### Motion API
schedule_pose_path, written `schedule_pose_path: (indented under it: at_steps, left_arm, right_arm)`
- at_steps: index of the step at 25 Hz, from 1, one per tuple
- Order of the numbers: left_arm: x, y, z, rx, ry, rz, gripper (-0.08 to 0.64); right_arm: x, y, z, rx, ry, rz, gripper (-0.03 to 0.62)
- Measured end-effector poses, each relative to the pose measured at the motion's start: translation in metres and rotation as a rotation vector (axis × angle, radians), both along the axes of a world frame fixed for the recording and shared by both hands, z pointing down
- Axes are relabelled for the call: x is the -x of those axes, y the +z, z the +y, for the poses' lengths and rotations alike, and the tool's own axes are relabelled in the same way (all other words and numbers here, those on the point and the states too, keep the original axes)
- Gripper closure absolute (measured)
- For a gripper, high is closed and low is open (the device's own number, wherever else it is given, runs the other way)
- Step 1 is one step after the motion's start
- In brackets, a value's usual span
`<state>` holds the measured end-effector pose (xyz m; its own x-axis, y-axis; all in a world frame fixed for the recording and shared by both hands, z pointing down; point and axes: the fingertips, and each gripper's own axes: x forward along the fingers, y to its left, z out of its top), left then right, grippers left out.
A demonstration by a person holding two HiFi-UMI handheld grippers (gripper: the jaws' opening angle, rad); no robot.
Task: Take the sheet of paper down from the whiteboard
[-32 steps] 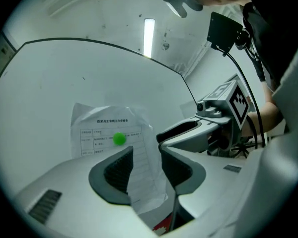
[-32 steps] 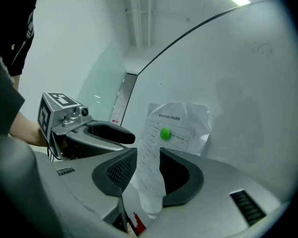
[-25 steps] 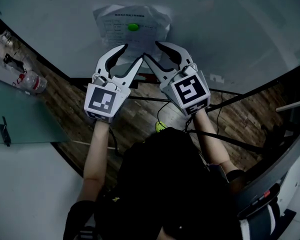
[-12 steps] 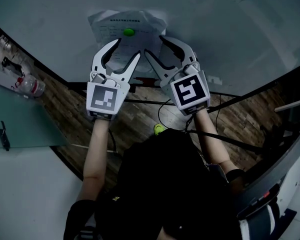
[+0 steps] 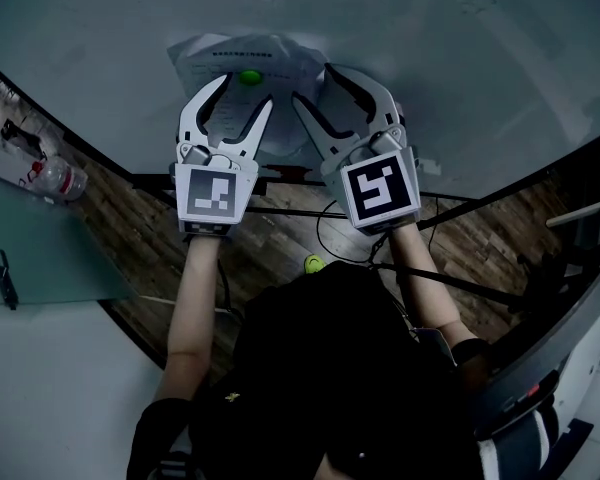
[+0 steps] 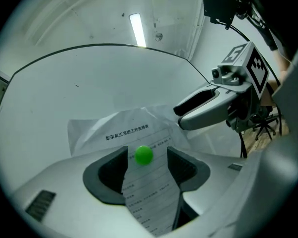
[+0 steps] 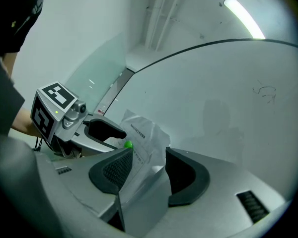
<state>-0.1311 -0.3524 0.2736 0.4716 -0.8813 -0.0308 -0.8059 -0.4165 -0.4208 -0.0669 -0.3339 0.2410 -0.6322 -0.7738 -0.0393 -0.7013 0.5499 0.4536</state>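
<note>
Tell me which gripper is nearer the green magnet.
Left. The left gripper has its open jaws flanking the green magnet; the right gripper, jaws opening around the sheet at its right edge, sits farther right.

Seen from my remote station: a dark wood-plank floor (image 5: 280, 248) crosses the middle of the head view. A green-tinted glass table (image 5: 50, 258) sits at the left edge, with a plastic bottle (image 5: 56, 178) just above it in frame. A ceiling strip light (image 6: 136, 29) glows at upper centre of the left gripper view.
</note>
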Motion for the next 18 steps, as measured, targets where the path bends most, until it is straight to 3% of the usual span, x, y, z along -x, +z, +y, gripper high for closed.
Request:
schedule_pose_path:
  at_steps: [18]
  left_arm:
    - [-0.001, 0.004, -0.013, -0.006, -0.030, -0.020, 0.321]
  right_arm:
    - [-0.004, -0.019, -0.010, -0.103, 0.055, 0.084, 0.400]
